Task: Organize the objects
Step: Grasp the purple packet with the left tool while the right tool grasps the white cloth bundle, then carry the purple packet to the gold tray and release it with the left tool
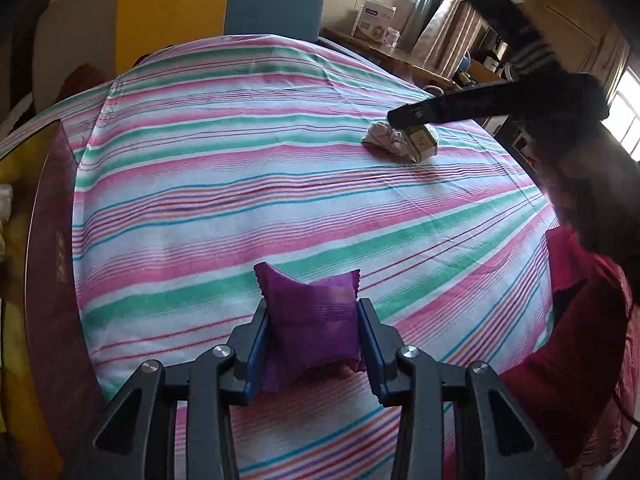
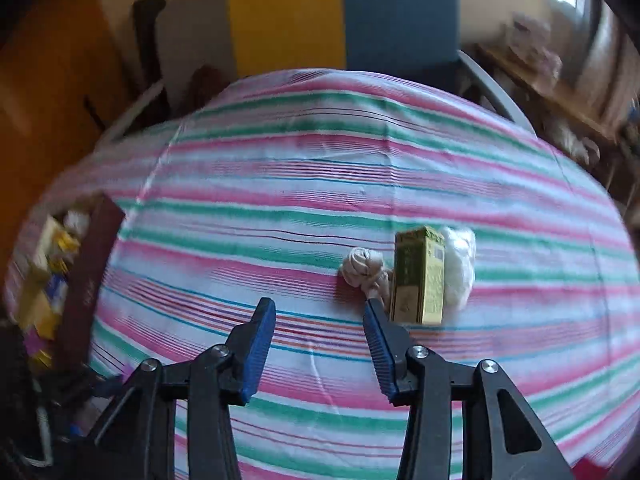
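My left gripper [image 1: 312, 308] is shut on a purple sachet [image 1: 310, 312] and holds it over the striped tablecloth [image 1: 240, 184]. My right gripper [image 2: 320, 308] is open and empty, just short of a beige knotted cloth [image 2: 362, 266], a green-yellow box [image 2: 420, 276] and a white wad [image 2: 460, 268] that lie together on the cloth. In the left wrist view the right gripper [image 1: 404, 118] hovers just over that same cluster [image 1: 400, 140].
A dark maroon box [image 2: 86, 280] with several packets inside stands at the table's left edge; it also shows in the left wrist view [image 1: 48, 240]. A blue chair [image 2: 400, 16] and a yellow panel [image 2: 284, 12] stand behind the table. A red garment [image 1: 580, 340] is at right.
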The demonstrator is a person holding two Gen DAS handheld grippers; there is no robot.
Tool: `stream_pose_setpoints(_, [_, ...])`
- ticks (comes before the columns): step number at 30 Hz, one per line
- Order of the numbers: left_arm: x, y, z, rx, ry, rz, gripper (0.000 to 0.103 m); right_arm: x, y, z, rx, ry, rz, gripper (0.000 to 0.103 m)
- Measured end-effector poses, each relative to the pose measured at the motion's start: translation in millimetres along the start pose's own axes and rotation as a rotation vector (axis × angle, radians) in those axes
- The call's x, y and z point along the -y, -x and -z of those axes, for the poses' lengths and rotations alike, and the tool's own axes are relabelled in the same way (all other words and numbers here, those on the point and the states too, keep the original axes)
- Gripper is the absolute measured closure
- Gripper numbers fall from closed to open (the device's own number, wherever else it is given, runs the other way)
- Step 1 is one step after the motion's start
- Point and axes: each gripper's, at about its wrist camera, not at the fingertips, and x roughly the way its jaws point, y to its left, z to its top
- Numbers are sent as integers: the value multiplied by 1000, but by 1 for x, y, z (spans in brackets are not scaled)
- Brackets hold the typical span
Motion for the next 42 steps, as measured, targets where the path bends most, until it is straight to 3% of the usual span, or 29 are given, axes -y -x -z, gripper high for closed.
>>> stream_pose_setpoints(3, [-6, 3, 2, 2, 20, 16, 62, -16, -32, -12, -91, 207, 107, 59])
stream_pose_setpoints(7, [-6, 2, 1, 2, 22, 22, 62, -14, -70, -14, -182, 326, 237, 58])
stream_pose_setpoints(9, [-6, 2, 1, 1, 24, 25, 62, -11, -82, -11, -207, 327, 230, 57])
stream_pose_setpoints(10, [-7, 1, 0, 1, 25, 27, 62, -8, -80, -11, -189, 315, 216, 64])
stream_pose_setpoints(11, [-7, 1, 0, 2, 25, 28, 62, -6, -78, -11, -184, 297, 223, 77])
stream_pose_setpoints(12, [-7, 1, 0, 4, 24, 29, 62, 0, -74, -11, -182, 254, 201, 77])
stream_pose_setpoints(17, [-5, 4, 2, 7, 19, 19, 62, 0, -32, 0, -78, 46, -56, 79])
stream_pose_setpoints(20, [-5, 11, 4, 14, 17, 13, 62, -25, -22, 10, -50, -28, -170, 79])
stream_pose_setpoints(25, [-3, 36, 9, 56, 2, -1, 62, -57, -43, 25, -94, -10, -162, 78])
stream_pose_setpoints(32, [-21, 90, 13, 138, 45, -13, 62, -66, -46, 31, -60, 35, -103, 77])
stream_pose_setpoints(35, [-45, 118, 15, 183, 102, -35, 62, -67, -47, 31, -57, 41, -100, 77])
stream_pose_setpoints(42, [-137, 176, 37, 245, 342, -129, 62, -67, -46, 31, -54, 57, -90, 77])
